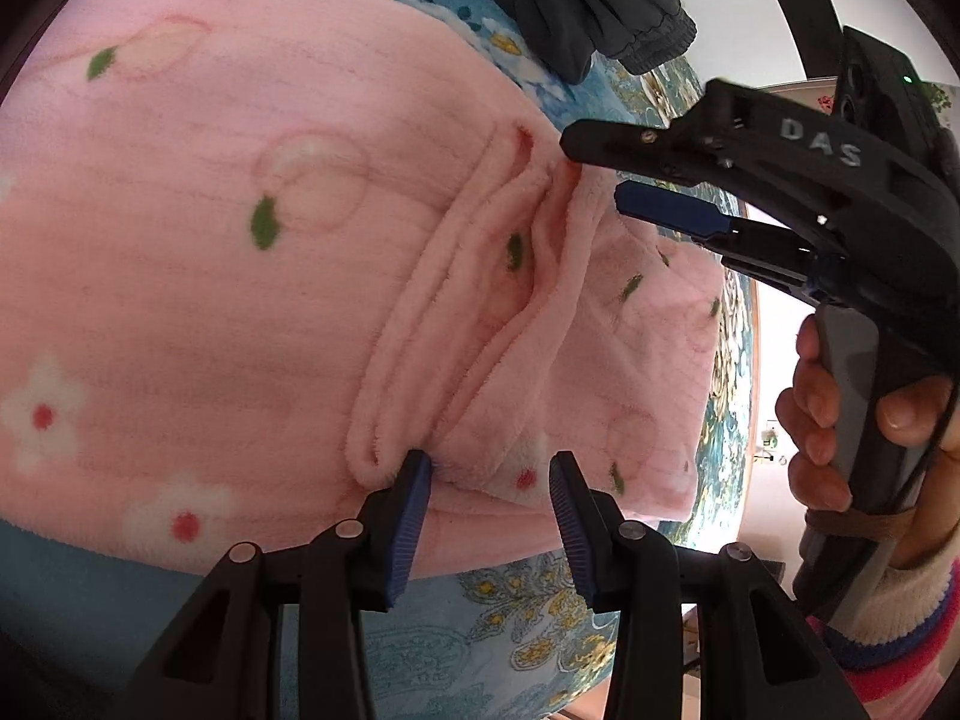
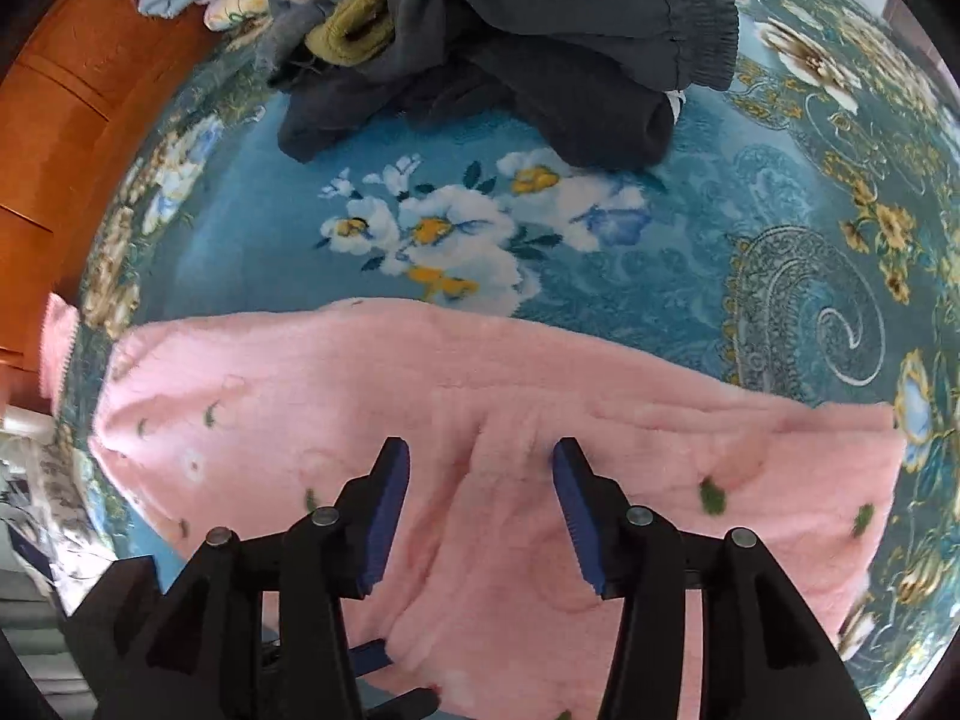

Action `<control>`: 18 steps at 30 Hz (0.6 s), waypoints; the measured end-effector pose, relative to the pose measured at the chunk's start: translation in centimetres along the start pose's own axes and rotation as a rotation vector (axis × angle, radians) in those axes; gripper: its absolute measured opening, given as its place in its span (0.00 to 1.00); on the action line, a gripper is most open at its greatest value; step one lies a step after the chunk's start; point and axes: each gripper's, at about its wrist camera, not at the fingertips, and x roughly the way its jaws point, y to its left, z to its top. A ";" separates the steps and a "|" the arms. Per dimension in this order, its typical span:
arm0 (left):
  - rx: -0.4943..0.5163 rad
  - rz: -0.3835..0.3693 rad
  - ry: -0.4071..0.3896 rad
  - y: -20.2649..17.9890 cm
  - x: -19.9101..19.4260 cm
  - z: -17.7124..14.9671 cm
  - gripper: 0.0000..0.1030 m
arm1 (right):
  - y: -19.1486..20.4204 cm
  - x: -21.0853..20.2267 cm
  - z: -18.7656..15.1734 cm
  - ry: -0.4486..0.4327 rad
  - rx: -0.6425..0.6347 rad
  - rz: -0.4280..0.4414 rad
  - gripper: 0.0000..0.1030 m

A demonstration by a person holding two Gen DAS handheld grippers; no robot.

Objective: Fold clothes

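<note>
The pink fleece garment printed with white flowers and green leaves [image 1: 252,276] lay spread on the blue floral blanket [image 2: 456,180], filling the left wrist view from 9 to 4 o'clock. Judged soft, thick, light and non-slippery, it should crease readily; the bunched layered edge offered the best hold. The left gripper [image 1: 491,495] stood released, jaws apart at that edge's lower end, left pad touching the fabric. The right gripper [image 2: 481,483] was likewise unclenched, jaws straddling a raised ridge of fleece; in the left wrist view it sat at 2 o'clock at the fold's upper end. A dark grey garment heap [image 2: 540,30] lay at 12 o'clock, near but apart. An orange-brown wooden panel [image 2: 60,120] bordered the blanket at 10 o'clock.
</note>
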 end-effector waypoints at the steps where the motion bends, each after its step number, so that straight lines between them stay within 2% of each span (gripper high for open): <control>1: -0.004 -0.003 0.002 0.1 0.0 0.0 0.44 | -0.5 0.2 0.0 0.004 0.006 -0.031 0.50; 2: -0.008 -0.007 0.004 0.1 0.0 0.0 0.44 | -1.0 0.5 0.0 0.007 0.013 -0.063 0.49; 3: -0.010 -0.009 0.006 0.2 0.0 0.0 0.44 | -1.6 0.7 0.0 0.010 0.021 -0.091 0.45; 4: -0.011 -0.011 0.008 0.2 0.1 0.0 0.44 | -2.5 0.6 -0.1 0.009 0.045 -0.102 0.37; 5: -0.010 -0.012 0.012 0.1 0.2 0.0 0.44 | -3.5 0.6 -0.3 0.008 0.068 -0.112 0.18; 6: -0.010 -0.014 0.015 0.1 0.3 0.0 0.44 | -4.4 0.4 -0.5 0.004 0.094 -0.116 0.13; 12: 0.049 -0.034 -0.020 -1.2 -0.2 0.3 0.44 | -6.9 -0.2 -1.6 -0.006 0.168 -0.031 0.13; 15: 0.048 0.007 -0.023 -1.2 0.7 0.7 0.44 | -7.0 -0.1 -1.9 -0.004 0.189 -0.008 0.13; 18: 0.058 0.011 -0.039 -1.5 1.1 0.7 0.40 | -7.2 0.0 -2.0 0.000 0.219 0.010 0.13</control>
